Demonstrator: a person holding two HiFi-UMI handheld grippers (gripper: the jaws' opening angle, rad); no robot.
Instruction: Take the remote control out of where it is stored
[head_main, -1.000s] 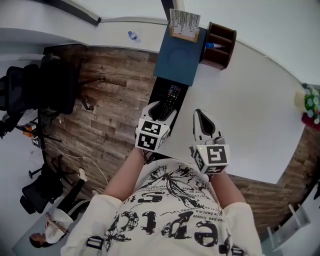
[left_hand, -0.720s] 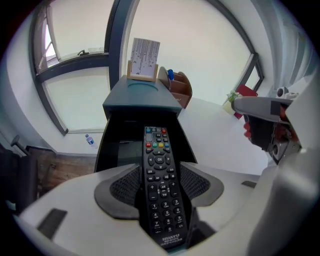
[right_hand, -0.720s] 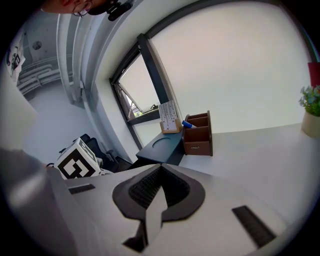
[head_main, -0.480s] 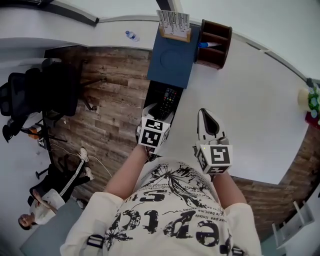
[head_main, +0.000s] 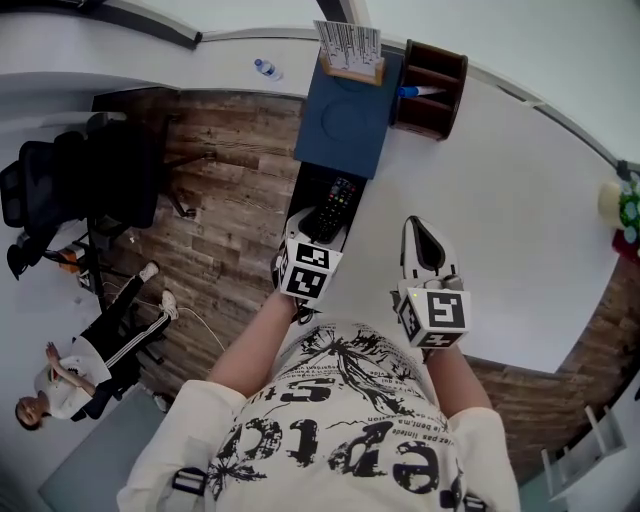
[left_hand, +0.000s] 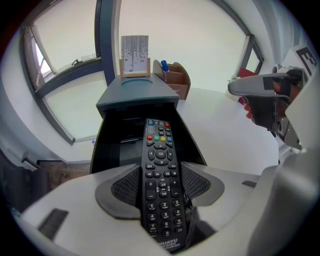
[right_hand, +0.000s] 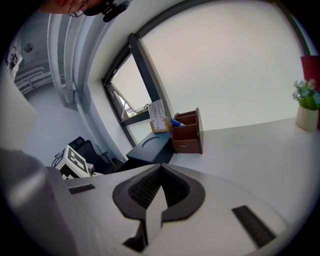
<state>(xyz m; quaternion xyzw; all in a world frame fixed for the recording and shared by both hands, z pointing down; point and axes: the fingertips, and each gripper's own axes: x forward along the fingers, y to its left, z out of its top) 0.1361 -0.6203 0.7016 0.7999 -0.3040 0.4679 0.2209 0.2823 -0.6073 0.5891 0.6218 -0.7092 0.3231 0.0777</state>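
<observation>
The remote control lies face up in the open black drawer of a dark blue storage box, which stands at the far end of the white worktop's left edge. Its near end sits between the jaws of the left gripper. Those jaws have been opening over the last second and now stand at their widest. The ribbed pads flank the remote's sides, but no squeeze on it shows.

Compared with a second ago, the left gripper has sunk lower over the drawer and covers more of the remote's near end. The right gripper has slid a little toward the worktop's right side. It hangs over bare worktop beside the drawer, its jaws pressed together with nothing in them. In the room, a person who was crouched at the lower left now stands farther up the view.

Behind the box, a striped card in a wooden holder stands on the box's far end. A brown desk organiser holding a blue marker sits just to its right. A potted plant stands at the worktop's right edge. Left of the worktop are wood-plank floor, a black office chair and a water bottle on a pale ledge.
</observation>
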